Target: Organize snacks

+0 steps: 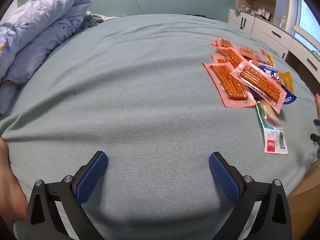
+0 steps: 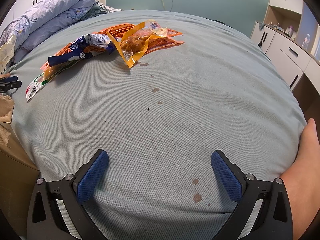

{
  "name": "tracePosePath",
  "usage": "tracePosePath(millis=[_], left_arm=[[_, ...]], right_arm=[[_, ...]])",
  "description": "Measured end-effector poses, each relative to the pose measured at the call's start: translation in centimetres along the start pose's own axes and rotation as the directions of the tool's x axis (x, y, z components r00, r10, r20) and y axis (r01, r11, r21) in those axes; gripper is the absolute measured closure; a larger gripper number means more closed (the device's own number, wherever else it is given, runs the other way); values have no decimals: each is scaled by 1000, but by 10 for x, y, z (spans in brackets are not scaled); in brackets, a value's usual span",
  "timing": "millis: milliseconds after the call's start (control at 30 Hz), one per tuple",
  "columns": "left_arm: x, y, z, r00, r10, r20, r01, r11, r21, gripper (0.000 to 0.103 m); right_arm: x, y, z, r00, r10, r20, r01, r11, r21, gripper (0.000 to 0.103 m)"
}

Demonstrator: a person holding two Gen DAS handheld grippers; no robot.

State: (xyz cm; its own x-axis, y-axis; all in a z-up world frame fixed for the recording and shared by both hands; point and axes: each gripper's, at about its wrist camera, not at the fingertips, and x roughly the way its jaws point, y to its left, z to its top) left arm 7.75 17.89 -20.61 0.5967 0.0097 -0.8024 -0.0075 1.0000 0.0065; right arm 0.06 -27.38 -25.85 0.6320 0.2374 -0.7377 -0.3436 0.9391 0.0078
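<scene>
A heap of snack packets lies on a grey-green bed sheet (image 1: pixel 130 100). In the left wrist view it sits at the right: pink packets of orange spicy strips (image 1: pixel 228 84), a blue and white packet (image 1: pixel 268 72) and a green and white packet (image 1: pixel 272 132). My left gripper (image 1: pixel 158 160) is open over bare sheet, well short and left of the heap. In the right wrist view the heap is far off at upper left, with a yellow packet (image 2: pixel 134 46) and the blue packet (image 2: pixel 84 52). My right gripper (image 2: pixel 160 160) is open with nothing between its fingers.
A folded lilac duvet (image 1: pixel 36 32) is piled at the back left of the bed. White cabinets and a desk (image 1: pixel 280 34) run along the right wall. Brown stains (image 2: pixel 156 89) dot the sheet. A cardboard box (image 2: pixel 12 156) stands at the bed's left edge in the right wrist view.
</scene>
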Motion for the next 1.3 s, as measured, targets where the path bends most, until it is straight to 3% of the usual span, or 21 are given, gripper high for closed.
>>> tracePosePath(millis=[233, 333, 400, 467, 533, 633, 767, 900, 967, 1067, 1200, 1300], left_arm=[[1, -5, 7, 999, 27, -44, -26, 999, 26, 0], [0, -12, 12, 994, 67, -81, -63, 997, 50, 0], [0, -13, 16, 988, 78, -131, -75, 997, 30, 0], [0, -11, 21, 979, 56, -197, -59, 998, -9, 0], [-6, -13, 29, 968, 60, -242, -66, 998, -18, 0], [-38, -20, 46, 955, 253, -154, -248, 967, 49, 0], [-91, -30, 84, 945, 328, -4, -327, 943, 56, 0], [-146, -50, 123, 900, 418, 123, -424, 905, 25, 0], [-174, -61, 142, 905, 399, 148, -403, 915, 1, 0], [-202, -79, 163, 936, 315, 157, -322, 947, 22, 0], [-214, -91, 174, 957, 259, 133, -266, 963, 37, 0], [-214, -96, 167, 979, 160, 127, -166, 985, 39, 0]], right_arm=[[3, -1, 7, 999, 31, -39, -31, 1000, 2, 0], [11, -1, 18, 988, 41, -151, -44, 999, -21, 0], [18, -3, 20, 957, 60, -283, -63, 998, 0, 0], [13, -6, 33, 942, 40, -333, -38, 999, 14, 0], [-3, -6, 51, 955, -4, -296, 5, 1000, 3, 0], [-37, -3, 88, 978, -45, -202, 45, 999, -7, 0], [-92, 10, 138, 993, -25, -115, 22, 999, -32, 0], [-153, 22, 180, 999, -22, -26, 20, 998, -64, 0], [-184, 21, 188, 1000, 10, 24, -9, 999, -32, 0], [-215, 3, 182, 996, 55, 67, -59, 996, 65, 0], [-225, 0, 185, 998, 68, -15, -66, 989, 134, 0], [-221, -8, 191, 996, 43, -73, -33, 990, 138, 0]])
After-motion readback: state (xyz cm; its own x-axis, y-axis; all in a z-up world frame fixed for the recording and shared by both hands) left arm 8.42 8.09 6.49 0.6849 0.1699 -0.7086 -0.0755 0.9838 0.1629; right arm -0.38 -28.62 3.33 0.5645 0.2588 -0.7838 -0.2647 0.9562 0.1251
